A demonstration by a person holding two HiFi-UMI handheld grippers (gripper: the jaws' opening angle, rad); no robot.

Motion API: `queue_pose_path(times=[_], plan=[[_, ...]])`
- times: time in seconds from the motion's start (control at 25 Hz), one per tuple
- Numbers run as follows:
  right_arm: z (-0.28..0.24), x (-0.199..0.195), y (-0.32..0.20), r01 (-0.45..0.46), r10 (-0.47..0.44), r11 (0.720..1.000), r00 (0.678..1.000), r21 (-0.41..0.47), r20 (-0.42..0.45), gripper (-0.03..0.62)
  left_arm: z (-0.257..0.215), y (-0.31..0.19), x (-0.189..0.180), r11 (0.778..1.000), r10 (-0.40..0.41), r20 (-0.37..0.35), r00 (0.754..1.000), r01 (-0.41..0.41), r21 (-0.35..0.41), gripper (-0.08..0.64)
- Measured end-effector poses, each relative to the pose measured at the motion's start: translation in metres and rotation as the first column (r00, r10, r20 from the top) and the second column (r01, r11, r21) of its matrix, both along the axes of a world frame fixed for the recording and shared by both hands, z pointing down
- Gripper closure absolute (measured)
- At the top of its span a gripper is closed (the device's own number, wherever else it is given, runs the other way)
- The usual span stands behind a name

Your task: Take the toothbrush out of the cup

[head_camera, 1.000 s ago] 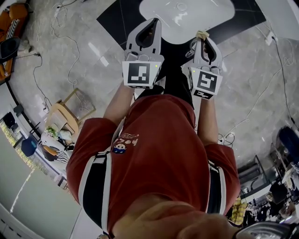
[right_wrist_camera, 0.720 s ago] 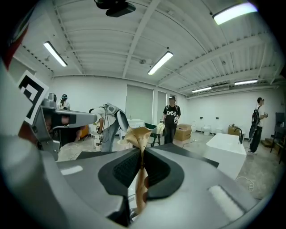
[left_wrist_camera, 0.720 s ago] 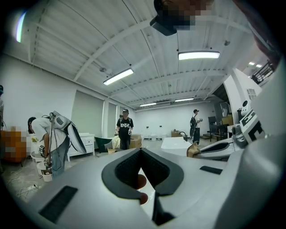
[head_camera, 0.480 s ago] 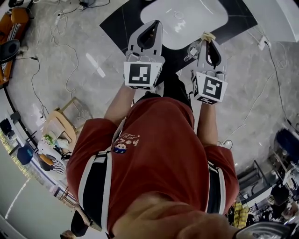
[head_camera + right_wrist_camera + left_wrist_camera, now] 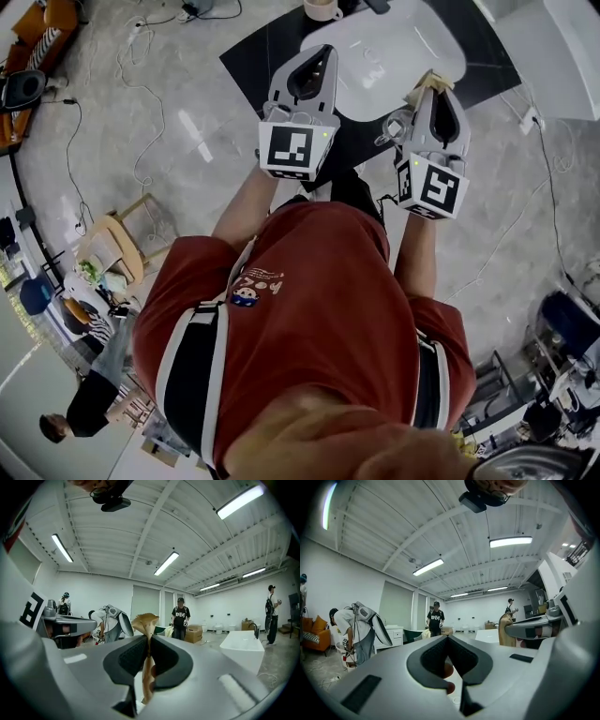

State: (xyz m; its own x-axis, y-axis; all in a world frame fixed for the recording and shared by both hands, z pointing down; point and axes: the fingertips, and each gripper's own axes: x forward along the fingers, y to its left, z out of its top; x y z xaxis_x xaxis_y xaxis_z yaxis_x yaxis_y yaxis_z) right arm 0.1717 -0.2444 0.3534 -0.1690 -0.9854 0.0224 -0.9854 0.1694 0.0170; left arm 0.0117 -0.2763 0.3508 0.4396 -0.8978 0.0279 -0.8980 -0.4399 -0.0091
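The left gripper (image 5: 322,52), a pale grey two-jaw tool with a black-and-white marker cube at its back, is held level in front of the person's red shirt (image 5: 319,300). In the left gripper view its dark-padded jaws meet in a closed point (image 5: 448,637) with nothing between them. The right gripper (image 5: 435,86), of the same make, is level beside it and close to it but not touching. Its jaws are nearly together and clamped on a thin, flat tan toothbrush (image 5: 148,677) (taken as the toothbrush from its place in the grip; no bristles can be made out). The toothbrush stands upright between the pads, and its flared upper end sticks out past the jaw tips. The same tan piece shows at the gripper's tip in the head view (image 5: 427,79) and in the left gripper view (image 5: 505,631). The small pale cup (image 5: 322,8) stands at the head view's top edge on the black countertop (image 5: 258,47), beside the white oval basin (image 5: 394,37) and well apart from both grippers.
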Motion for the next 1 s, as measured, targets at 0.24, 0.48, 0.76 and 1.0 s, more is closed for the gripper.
queue_pose_path(times=[0.24, 0.48, 0.76, 1.0], plan=[[-0.006, 0.008, -0.035, 0.062, -0.063, 0.998, 0.998, 0.019, 0.032, 0.557, 0.000, -0.029, 0.008, 0.998, -0.060, 0.026, 0.998, 0.060, -0.005, 0.555], [-0.004, 0.031, -0.071, 0.118, -0.119, 0.993, 0.991, 0.018, 0.066, 0.557, 0.006, -0.059, 0.029, 0.993, -0.113, 0.049, 0.992, 0.114, -0.017, 0.555], [0.004, 0.029, -0.104, 0.179, -0.179, 0.984, 0.980, 0.009, 0.092, 0.557, 0.018, -0.091, 0.026, 0.983, -0.175, 0.075, 0.982, 0.179, -0.042, 0.555], [0.014, 0.015, -0.115, 0.198, -0.196, 0.980, 0.977, -0.024, 0.082, 0.558, 0.036, -0.116, 0.011, 0.978, -0.191, 0.081, 0.978, 0.197, -0.070, 0.555]])
